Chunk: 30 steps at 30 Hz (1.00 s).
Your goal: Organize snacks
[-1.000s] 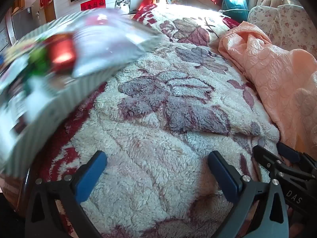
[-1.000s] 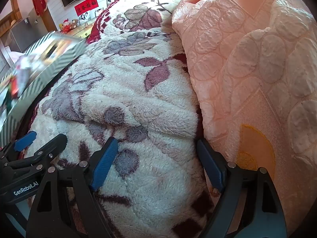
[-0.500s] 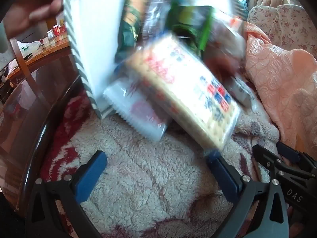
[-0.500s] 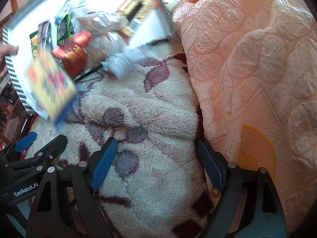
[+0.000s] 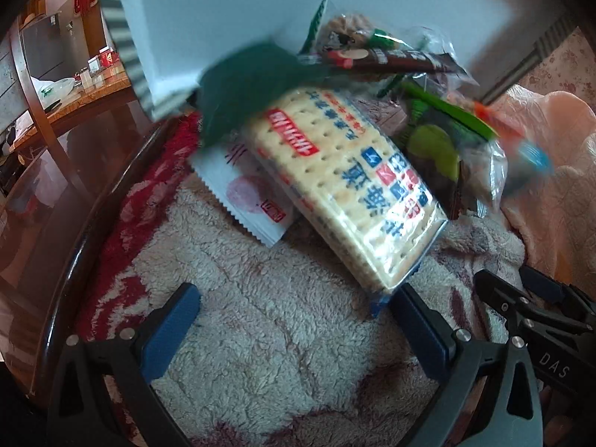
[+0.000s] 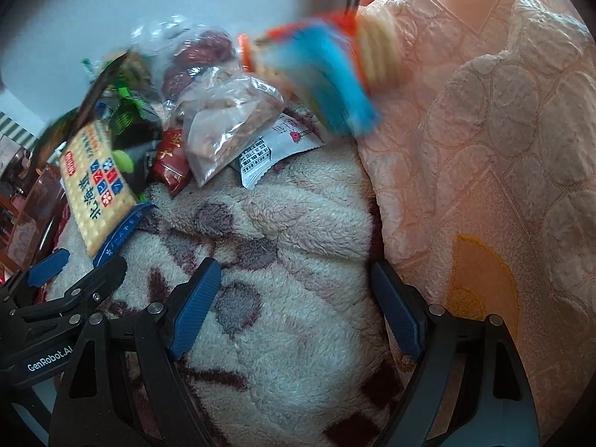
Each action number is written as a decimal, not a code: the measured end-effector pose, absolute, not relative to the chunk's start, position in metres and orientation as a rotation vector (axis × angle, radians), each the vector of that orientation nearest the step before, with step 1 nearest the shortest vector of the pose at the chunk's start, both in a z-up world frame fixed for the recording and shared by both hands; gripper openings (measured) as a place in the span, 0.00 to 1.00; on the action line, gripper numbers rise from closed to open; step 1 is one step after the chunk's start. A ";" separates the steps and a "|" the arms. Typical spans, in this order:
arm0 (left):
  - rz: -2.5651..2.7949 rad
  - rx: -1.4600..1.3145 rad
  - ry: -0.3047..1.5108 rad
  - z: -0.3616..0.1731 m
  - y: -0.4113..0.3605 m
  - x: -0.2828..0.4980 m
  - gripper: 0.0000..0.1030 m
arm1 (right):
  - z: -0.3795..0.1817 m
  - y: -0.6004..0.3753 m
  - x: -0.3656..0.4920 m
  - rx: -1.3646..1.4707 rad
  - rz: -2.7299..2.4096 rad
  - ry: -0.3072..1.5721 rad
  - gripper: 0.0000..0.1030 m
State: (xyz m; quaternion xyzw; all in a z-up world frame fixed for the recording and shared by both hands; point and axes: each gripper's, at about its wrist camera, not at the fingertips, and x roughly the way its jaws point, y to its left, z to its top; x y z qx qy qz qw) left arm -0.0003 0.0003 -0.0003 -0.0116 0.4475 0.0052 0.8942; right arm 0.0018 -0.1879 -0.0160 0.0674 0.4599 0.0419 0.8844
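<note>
A white box with striped sides (image 5: 223, 15) is tipped over above the fleece blanket, and snacks are spilling out of it. A large cracker pack (image 5: 346, 186) lies slanted on the blanket, over a white sachet (image 5: 246, 193). Green, brown and clear packets (image 5: 439, 141) pile behind it. In the right wrist view the cracker pack (image 6: 95, 182), a clear bag (image 6: 227, 119), a white sachet (image 6: 275, 149) and a blurred blue-orange pack (image 6: 327, 70) in mid-fall show. My left gripper (image 5: 294, 331) and right gripper (image 6: 298, 305) are open and empty, low over the blanket in front of the pile.
A floral fleece blanket (image 6: 290, 223) covers the surface. A peach quilt (image 6: 503, 149) rises on the right. A dark wooden rail (image 5: 74, 253) runs along the left edge, with a wooden table (image 5: 85, 89) beyond it.
The box swung in over the blanket, tipped, and dumped its snacks. The cracker pack and sachets have landed; other packs are still falling. Both grippers stayed still and open.
</note>
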 end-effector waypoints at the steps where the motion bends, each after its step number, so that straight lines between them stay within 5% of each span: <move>1: 0.011 -0.024 0.928 0.000 0.000 0.000 1.00 | -0.016 -0.189 0.002 0.141 0.087 0.957 0.81; 30: 0.010 -0.026 0.928 -0.002 0.001 0.001 1.00 | -0.018 -0.187 0.004 0.143 0.089 0.957 0.81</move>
